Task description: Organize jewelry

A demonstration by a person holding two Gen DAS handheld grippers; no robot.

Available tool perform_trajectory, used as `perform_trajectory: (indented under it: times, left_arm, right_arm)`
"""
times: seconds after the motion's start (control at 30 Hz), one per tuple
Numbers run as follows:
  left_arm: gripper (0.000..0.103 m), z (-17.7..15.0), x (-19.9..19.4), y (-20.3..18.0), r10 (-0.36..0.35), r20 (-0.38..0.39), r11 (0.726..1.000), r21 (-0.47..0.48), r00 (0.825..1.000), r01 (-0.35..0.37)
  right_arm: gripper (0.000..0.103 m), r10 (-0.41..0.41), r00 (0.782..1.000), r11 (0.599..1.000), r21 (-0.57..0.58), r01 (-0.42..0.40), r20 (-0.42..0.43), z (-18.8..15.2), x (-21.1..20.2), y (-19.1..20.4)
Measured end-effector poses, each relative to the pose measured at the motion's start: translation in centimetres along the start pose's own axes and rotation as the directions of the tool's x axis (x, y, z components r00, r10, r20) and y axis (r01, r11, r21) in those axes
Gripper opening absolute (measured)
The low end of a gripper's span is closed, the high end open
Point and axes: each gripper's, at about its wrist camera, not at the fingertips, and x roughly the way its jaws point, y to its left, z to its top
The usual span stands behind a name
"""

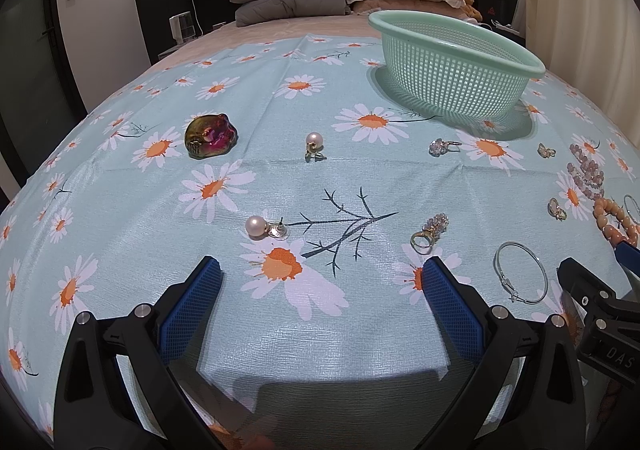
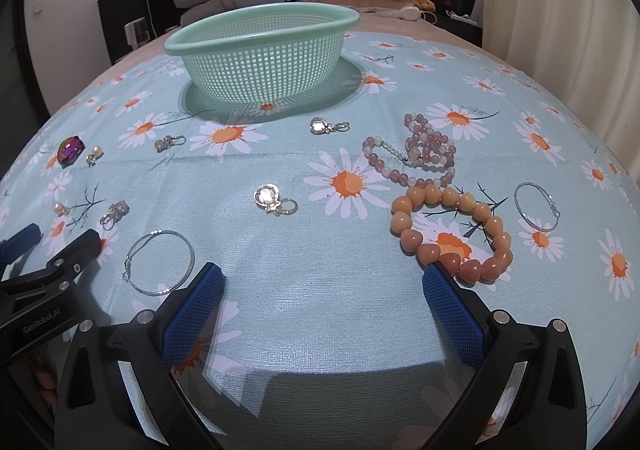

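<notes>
Both the left gripper [image 1: 322, 274] and the right gripper [image 2: 322, 282] hover with jaws spread wide and empty over a daisy-print cloth [image 1: 280, 98] on the bed. Pearl earrings [image 1: 266, 228], rings, hoops [image 2: 160, 262] and bead bracelets [image 2: 452, 234] lie scattered before the green basket [image 2: 260, 62].

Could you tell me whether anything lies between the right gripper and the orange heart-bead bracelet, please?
Nothing visible does. The open right gripper hovers over bare daisy-print cloth, and the orange heart-bead bracelet lies just beyond its right finger, flat on the cloth, with the pink bead bracelet farther back.
</notes>
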Motion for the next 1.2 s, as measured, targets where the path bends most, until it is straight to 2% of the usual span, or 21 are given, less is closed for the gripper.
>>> perform_trajectory:
  times: [0.7,0.8,0.9,0.97,1.07,1.2]
  left_arm:
    - [0.099,0.5,0.2,-0.3,0.007,-0.01,1.0,0.01,1.0,-0.007]
    - [0.098,1.0,0.3,-0.2,-0.009,-0.018,1.0,0.014,1.0,0.01]
    - [0.098,1.6,0.5,-0.3,-0.057,-0.028,0.998,0.02,0.998,0.058]
    - [0.098,2.2,0.3,-0.7,-0.065,-0.011,0.997,0.05,0.998,0.066]
    - [0.098,3.3,-0.4,-2.0,-0.041,0.055,0.992,0.124,0.998,0.034]
    - [0.098,5.3,0.3,-2.9,-0.085,0.06,0.983,0.166,0.995,0.074]
  right_arm:
    - [0.097,0.011,1.0,1.0,-0.001,-0.011,-0.007,0.4,0.4,0.0]
    - [0.096,0.008,1.0,1.0,0.009,-0.008,-0.001,0.7,0.1,-0.4]
    - [0.096,0.005,1.0,1.0,0.023,-0.005,0.031,1.6,-0.6,-1.0]
    - [0.096,-0.012,0.998,1.0,0.018,0.011,0.058,2.4,-1.1,-1.4]
    - [0.096,-0.024,0.996,1.0,-0.001,0.024,0.085,4.1,-1.2,-1.8]
    - [0.096,-0.016,0.997,1.0,-0.024,0.018,0.069,6.3,0.0,-2.0]
